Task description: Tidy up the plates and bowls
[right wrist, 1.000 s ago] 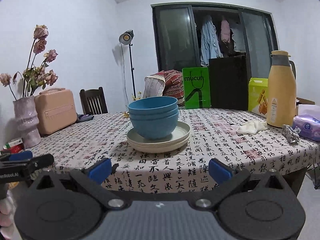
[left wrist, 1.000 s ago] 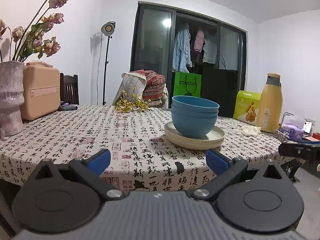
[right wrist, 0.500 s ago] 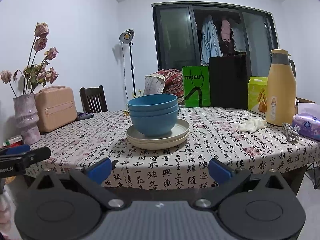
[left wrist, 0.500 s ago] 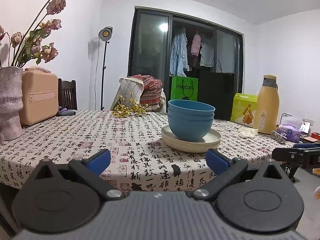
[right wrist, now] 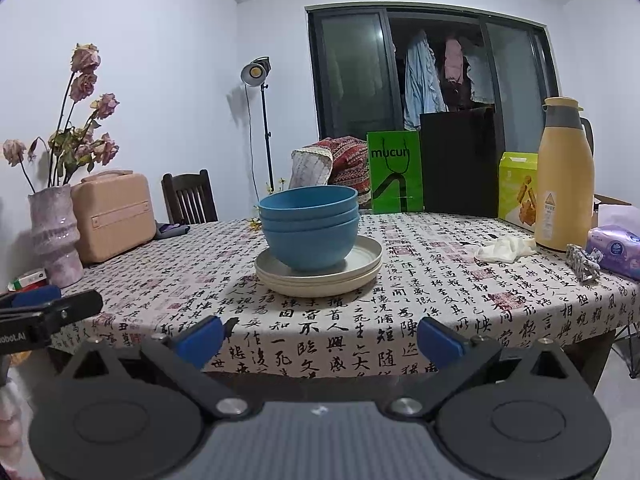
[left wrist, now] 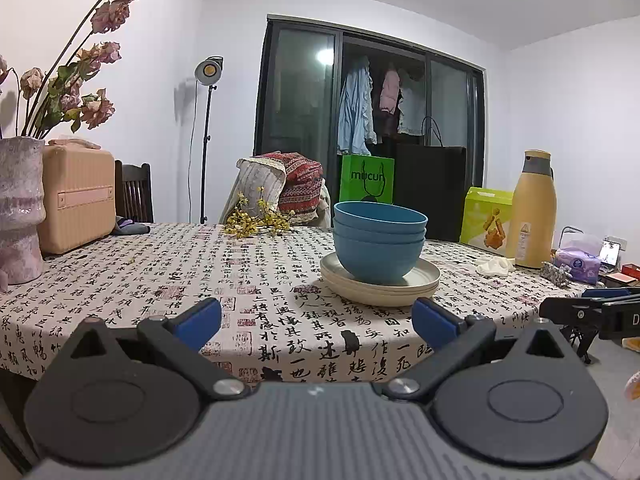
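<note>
We have drawn both grippers back below the table edge. Left gripper [left wrist: 316,318] and right gripper [right wrist: 320,338] are wide open, holding nothing. Bowls [left wrist: 379,246] sit nested on plates [left wrist: 380,282] at 12 o'clock; stacking looks complete.

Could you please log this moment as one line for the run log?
left gripper: open, empty | right gripper: open, empty | blue bowls: stacked on cream plates | both short of table edge

Table [right wrist: 440,304] carries plates [right wrist: 320,276], vase [right wrist: 54,236], perhaps thermos [right wrist: 564,184].
</note>
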`<state>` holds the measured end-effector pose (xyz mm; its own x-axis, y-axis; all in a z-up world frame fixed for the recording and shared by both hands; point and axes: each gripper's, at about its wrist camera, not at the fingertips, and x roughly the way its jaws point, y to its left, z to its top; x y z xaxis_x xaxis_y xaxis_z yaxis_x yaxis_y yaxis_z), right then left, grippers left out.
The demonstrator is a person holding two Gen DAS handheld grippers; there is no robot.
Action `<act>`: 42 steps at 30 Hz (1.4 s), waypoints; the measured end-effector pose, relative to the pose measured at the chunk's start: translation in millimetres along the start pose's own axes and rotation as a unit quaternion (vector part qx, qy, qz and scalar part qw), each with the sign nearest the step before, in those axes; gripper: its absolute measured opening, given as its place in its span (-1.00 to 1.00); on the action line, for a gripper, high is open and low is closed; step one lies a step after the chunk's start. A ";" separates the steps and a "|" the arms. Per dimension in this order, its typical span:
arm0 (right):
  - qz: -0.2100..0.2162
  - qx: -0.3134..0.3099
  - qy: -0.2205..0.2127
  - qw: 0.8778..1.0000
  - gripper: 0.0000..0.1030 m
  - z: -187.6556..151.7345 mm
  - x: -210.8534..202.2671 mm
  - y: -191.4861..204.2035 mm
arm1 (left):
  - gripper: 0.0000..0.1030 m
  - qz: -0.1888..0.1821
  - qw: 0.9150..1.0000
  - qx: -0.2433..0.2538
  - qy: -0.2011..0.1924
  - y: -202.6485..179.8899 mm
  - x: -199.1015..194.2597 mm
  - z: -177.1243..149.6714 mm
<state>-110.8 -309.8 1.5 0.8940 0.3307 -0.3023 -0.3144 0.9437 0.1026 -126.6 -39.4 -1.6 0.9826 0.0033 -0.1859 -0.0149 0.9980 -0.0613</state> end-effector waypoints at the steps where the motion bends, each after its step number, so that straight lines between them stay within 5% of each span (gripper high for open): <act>1: 0.000 0.000 0.000 1.000 1.00 0.0 -0.1 0.3 | 1.00 0.000 1.000 0.000 0.000 0.0 -0.1 -0.1; 42: 0.001 -0.004 0.000 1.000 1.00 -1.5 0.9 1.2 | 1.00 -0.003 1.000 0.000 0.001 0.2 0.0 0.4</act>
<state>-110.8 -308.5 -0.1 0.8935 0.3317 -0.3027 -0.3179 0.9433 0.0952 -126.6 -39.2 -1.2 0.9824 -0.0036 -0.1865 -0.0081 0.9981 -0.0617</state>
